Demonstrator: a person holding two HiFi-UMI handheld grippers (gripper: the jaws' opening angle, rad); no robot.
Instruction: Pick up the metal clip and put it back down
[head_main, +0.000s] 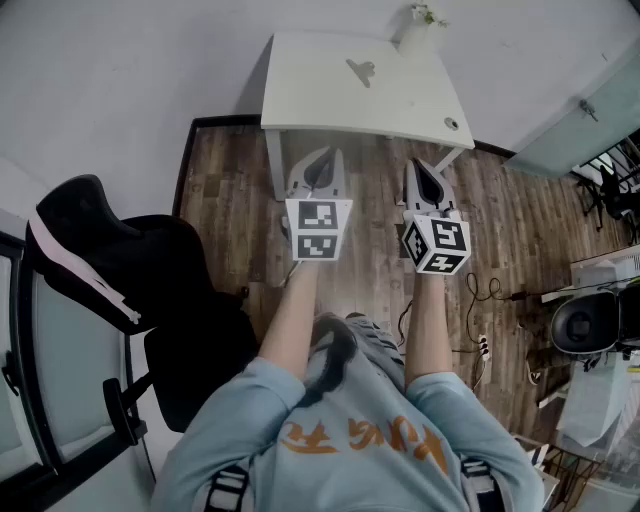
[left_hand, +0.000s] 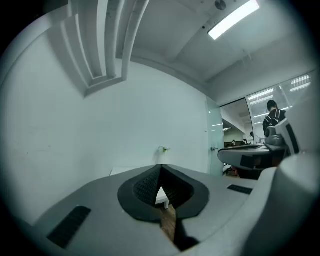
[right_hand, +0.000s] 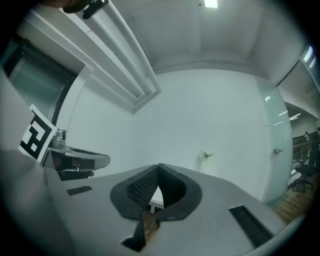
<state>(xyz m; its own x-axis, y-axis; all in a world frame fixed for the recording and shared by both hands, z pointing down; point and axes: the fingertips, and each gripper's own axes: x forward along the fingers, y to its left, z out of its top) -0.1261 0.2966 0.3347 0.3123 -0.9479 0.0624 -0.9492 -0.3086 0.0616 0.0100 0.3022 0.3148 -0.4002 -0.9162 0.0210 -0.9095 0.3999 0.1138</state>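
Observation:
The metal clip (head_main: 361, 71) lies on the white table (head_main: 310, 95), near its far middle. My left gripper (head_main: 318, 163) hovers over the wooden floor in front of the table's near edge, jaws shut with nothing between them. To its right my right gripper (head_main: 422, 172) is level with it, also shut and empty. Both point toward the table and stand well short of the clip. In the left gripper view the left gripper (left_hand: 161, 167) shows its tips touching, with the table edge behind. The right gripper (right_hand: 158, 167) looks the same in the right gripper view.
A small white vase (head_main: 415, 32) stands at the table's far edge, and a round hole (head_main: 451, 124) sits at its right front corner. A black office chair (head_main: 120, 270) stands to my left. Cables and a power strip (head_main: 484, 346) lie on the floor at right.

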